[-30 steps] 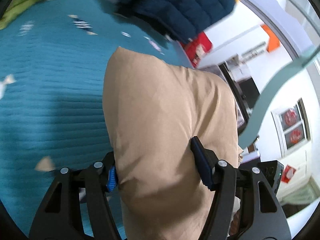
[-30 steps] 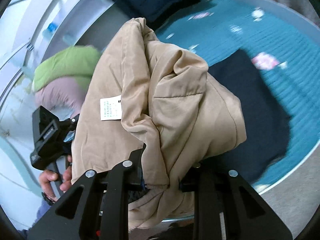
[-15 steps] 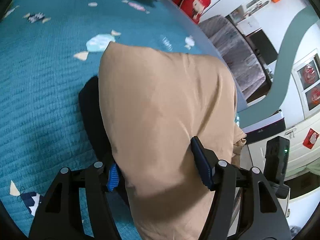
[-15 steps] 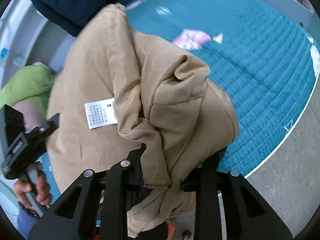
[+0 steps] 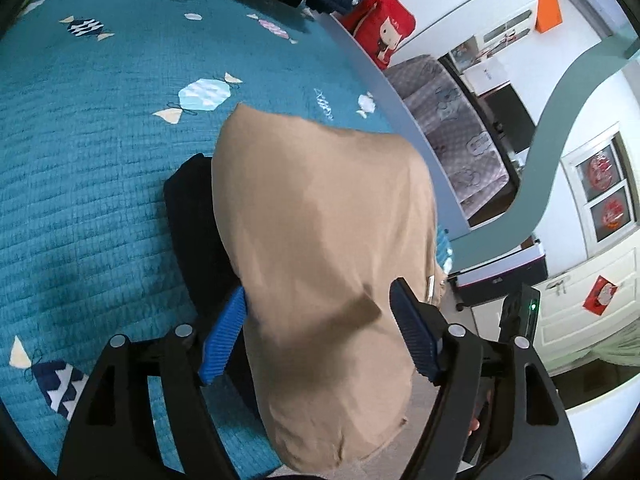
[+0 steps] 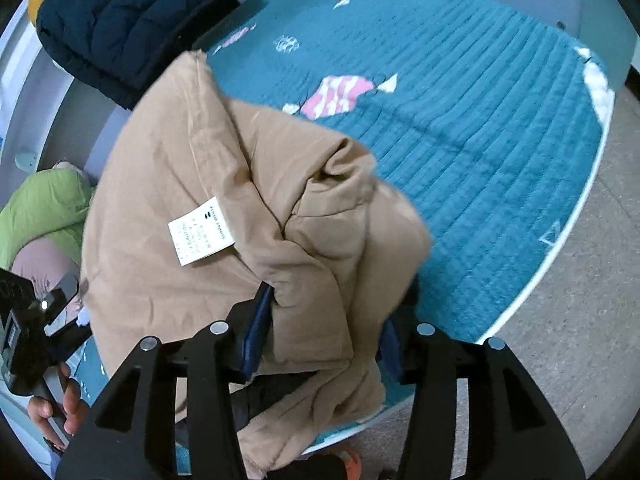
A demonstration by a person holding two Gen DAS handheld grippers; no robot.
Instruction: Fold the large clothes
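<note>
Left wrist view, nearest first: left gripper (image 5: 320, 326) has its jaws opening, blue pads standing clear on either side of the tan jacket (image 5: 320, 248); the cloth bulges between them, the left pad at most brushing its edge, no pinch visible. Right wrist view: right gripper (image 6: 320, 334) also has jaws opening, with a bunched fold of the same jacket between the pads; the left pad lies against the cloth, the right pad is partly hidden behind it, so contact there cannot be confirmed. Jacket is already a compact folded bundle, white care label (image 6: 200, 232) facing up, set down over a dark garment (image 5: 200, 220) at the near edge of the teal quilted bedspread (image 5: 100, 140). Judgement: folding of this piece looks essentially done and it is being let go onto a stack; remaining is to draw both tongs back clear and check the bundle does not spring open. Farther left, the person's hand (image 6: 60, 404) holds the other tool's handle. Beyond, a folded navy quilted coat (image 6: 132, 20) and a green garment (image 6: 44, 208) lie well apart from the jacket; whether they still need folding cannot be told.
</note>
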